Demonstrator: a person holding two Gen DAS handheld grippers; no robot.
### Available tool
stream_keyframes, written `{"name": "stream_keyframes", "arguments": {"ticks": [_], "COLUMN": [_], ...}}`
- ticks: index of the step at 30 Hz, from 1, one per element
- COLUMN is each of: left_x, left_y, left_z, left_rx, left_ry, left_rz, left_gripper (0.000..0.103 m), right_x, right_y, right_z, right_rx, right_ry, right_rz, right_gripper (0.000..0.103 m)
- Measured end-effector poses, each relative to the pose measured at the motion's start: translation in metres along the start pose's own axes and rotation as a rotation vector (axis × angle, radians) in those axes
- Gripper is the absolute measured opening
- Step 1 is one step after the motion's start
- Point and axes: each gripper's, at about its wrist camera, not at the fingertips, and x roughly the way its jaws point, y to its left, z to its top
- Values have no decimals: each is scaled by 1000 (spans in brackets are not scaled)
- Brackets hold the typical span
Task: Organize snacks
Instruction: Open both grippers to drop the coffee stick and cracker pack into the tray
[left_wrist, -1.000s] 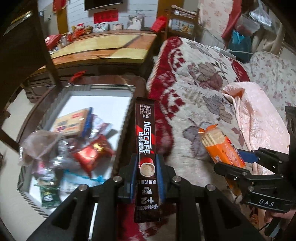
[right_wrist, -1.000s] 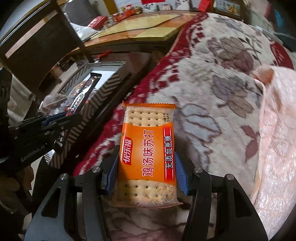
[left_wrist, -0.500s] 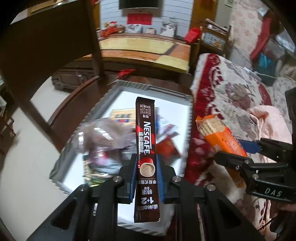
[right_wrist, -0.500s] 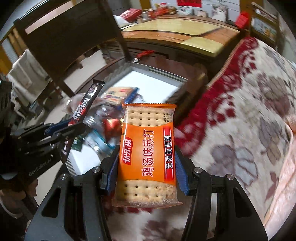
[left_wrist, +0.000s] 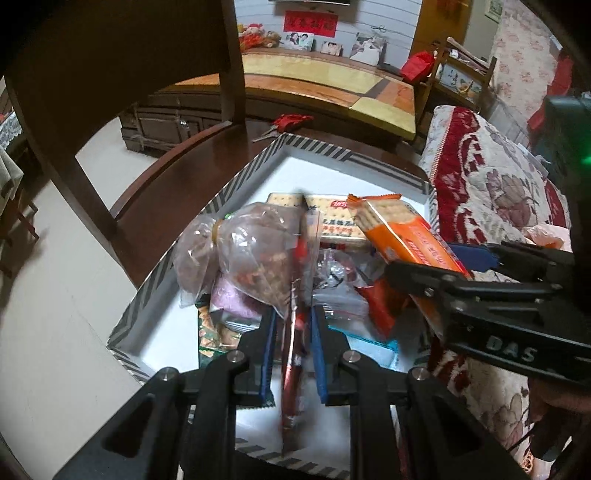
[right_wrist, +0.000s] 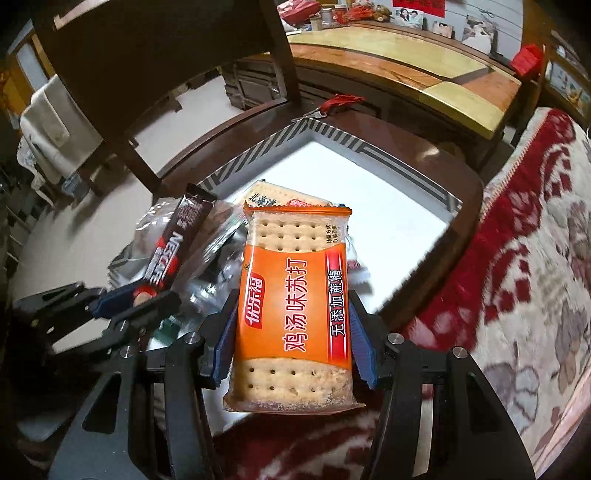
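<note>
Hovering over the white striped-rim cardboard box (right_wrist: 332, 138), the right tool (right_wrist: 293, 328) pinches a light, crush-prone orange cracker packet (right_wrist: 295, 306) by its long edges, beside it the left tool (left_wrist: 291, 343) pinching a thin, limp brown coffee-stick sachet (right_wrist: 173, 251) mid-length.

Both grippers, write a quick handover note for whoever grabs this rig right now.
Left gripper: shut on the Nescafe coffee stick, above the snack pile.
Right gripper: shut on the orange cracker pack, above the striped-rim box.
In the box already: a clear bag of snacks, another cracker pack, mixed wrappers.
Left to do: release both items into the box. Neither is down yet.
</note>
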Motion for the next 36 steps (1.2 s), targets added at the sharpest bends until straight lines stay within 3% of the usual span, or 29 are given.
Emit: {"name": "stream_keyframes", "arguments": {"ticks": [8,12,14,16,21,30,36], "left_x": [9,8,8,4,-10,-34,-47], "left_y": [-1,-2,-4,-4,-7,-18,-25], "left_z": [1,0,0,-1,-3,-10,-17], "left_rx": [-12,-11,-1,-5,-9,9,33], "left_ry": [10,10,10,3,-38,-108,-138], "left_rz": [16,37,55,55,64,89,107], "left_gripper": [20,23,29,45,70,87,90], "right_x": [23,22,18,14,-2,-55,-83], "right_y": [0,-1,-1,-1,-3,-9,-12], "right_z": [3,1,-2,-5,-15,-46,-68], "right_rx": [38,75,81,83,98,124,117], "right_ry": [-11,-17,-25,-33,-57,-182,-223], "right_rz": [3,33,43,45,50,4,-33], "right_gripper": [54,59,59,59,59,60,60]}}
